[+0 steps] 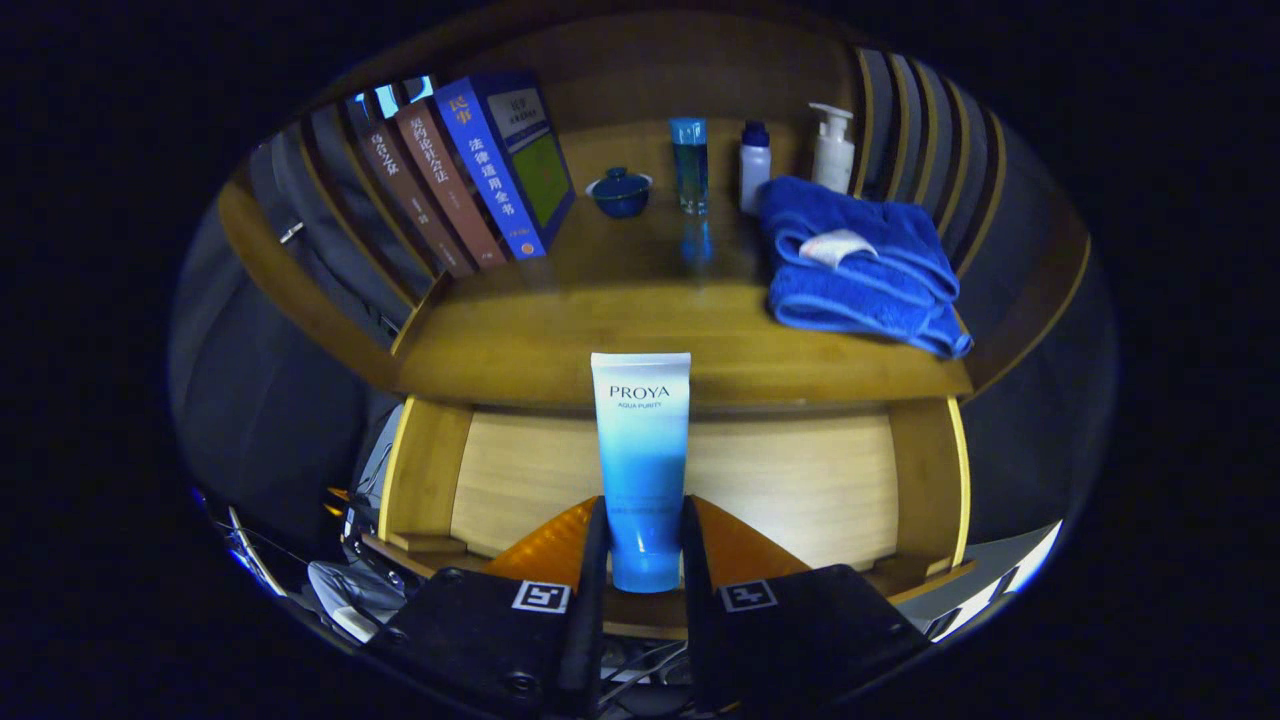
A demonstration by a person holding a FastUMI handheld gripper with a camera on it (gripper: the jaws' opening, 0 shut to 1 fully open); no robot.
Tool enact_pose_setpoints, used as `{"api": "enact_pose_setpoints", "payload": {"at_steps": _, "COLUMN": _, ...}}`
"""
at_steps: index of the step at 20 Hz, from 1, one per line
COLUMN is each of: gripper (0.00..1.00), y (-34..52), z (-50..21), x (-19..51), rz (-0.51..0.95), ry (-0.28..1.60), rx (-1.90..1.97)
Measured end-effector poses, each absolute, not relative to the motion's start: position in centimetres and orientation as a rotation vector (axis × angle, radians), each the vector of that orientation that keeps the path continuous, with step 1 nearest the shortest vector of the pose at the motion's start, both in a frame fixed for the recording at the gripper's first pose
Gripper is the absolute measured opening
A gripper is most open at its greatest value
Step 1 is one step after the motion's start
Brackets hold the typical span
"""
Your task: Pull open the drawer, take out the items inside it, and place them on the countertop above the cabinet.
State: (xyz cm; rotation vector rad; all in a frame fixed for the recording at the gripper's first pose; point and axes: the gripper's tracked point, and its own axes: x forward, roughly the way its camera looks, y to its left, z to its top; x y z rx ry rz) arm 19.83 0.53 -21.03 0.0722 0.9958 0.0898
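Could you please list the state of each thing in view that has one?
Hand-held gripper: shut on the blue tube.
Blue tube: held upright, cap down.
Drawer: pulled open.
Blue towel: folded on the countertop.
Books: leaning.
Blue cup: lidded.

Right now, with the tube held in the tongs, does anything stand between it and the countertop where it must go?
Nothing visible does. The tongs are shut on the blue tube, and the near strip of the countertop just beyond it is bare. The folded blue towel lies off to the right, the books to the left.
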Motion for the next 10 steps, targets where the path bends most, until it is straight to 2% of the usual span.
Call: {"api": "enact_pose_setpoints", "payload": {"at_steps": 10, "gripper": 0.40, "y": 0.7, "z": -21.8, "x": 30.3, "rz": 0.045, "ry": 1.028, "rx": 0.035}}
